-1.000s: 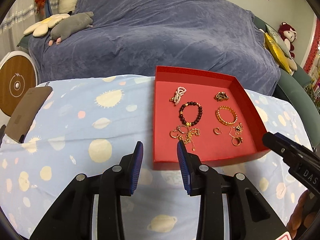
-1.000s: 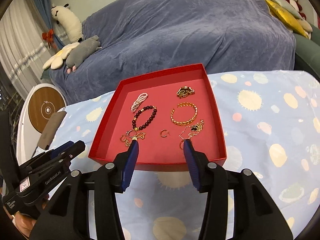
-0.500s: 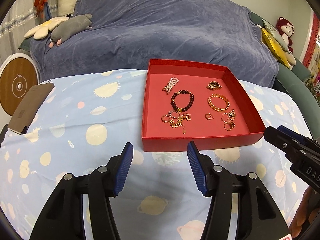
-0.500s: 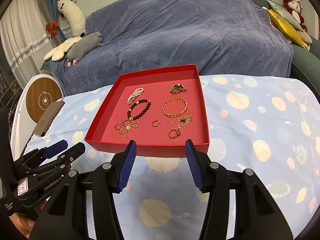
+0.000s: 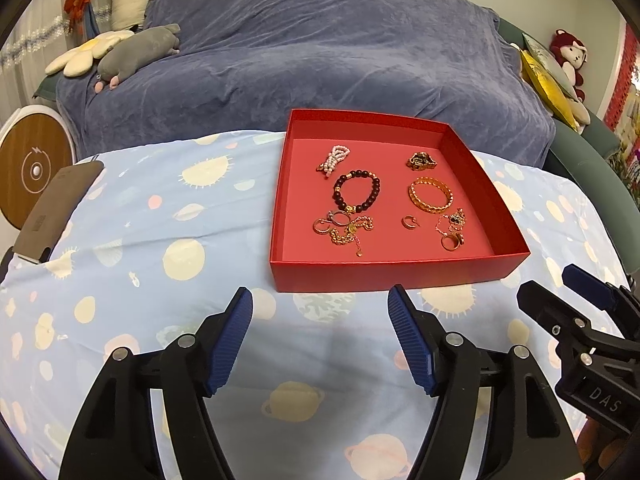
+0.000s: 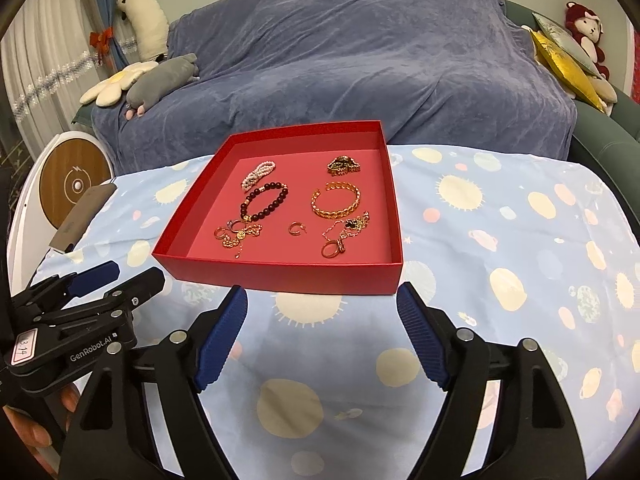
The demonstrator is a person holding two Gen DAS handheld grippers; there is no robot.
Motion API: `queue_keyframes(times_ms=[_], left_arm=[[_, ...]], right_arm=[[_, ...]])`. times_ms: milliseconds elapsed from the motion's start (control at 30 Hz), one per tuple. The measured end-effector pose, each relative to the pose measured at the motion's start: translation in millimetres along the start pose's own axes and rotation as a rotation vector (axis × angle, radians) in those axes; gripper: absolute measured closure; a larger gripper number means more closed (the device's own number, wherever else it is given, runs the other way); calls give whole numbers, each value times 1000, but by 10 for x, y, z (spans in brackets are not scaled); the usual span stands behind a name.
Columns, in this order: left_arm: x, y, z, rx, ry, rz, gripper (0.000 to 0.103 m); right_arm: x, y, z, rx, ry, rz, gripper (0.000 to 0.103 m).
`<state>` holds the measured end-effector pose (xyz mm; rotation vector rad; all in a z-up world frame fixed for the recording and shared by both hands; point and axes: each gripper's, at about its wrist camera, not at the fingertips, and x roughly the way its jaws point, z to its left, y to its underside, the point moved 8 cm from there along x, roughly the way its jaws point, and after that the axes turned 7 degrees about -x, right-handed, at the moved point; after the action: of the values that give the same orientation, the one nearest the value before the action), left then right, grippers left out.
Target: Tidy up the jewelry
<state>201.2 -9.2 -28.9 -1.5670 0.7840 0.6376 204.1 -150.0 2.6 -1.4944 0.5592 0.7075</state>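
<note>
A red tray (image 5: 396,274) (image 6: 280,276) sits on the planet-print cloth. In it lie a pearl piece (image 5: 335,157), a dark bead bracelet (image 5: 357,195) (image 6: 264,202), a gold bangle (image 5: 431,197) (image 6: 336,202), a dark gold brooch (image 5: 421,160), a tangle of gold chain and rings (image 5: 344,230), a small hoop (image 5: 409,222) and a chain with a ring (image 5: 452,232). My left gripper (image 5: 320,338) is open and empty in front of the tray. My right gripper (image 6: 322,336) is open and empty, also short of the tray's near wall.
A sofa under a blue-grey throw (image 5: 320,52) stands behind the table, with plush toys (image 5: 136,52) on its left end. A brown flat object (image 5: 56,212) lies at the table's left edge. A round wooden-faced device (image 5: 34,168) stands far left.
Both grippers have pulled back from the tray toward me and opened wider. The jewelry in the tray has not moved.
</note>
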Motion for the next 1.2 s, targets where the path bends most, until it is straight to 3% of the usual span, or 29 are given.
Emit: queue_keyframes(times_ms=[300,1200], left_arm=[[18,47,-71,12,-13,10,29],[68,104,-95,31,-64,14,21]], right_arm=[[-15,85,-3,-24,32,-14,15],[89,159,-13,-20,41,9,12]])
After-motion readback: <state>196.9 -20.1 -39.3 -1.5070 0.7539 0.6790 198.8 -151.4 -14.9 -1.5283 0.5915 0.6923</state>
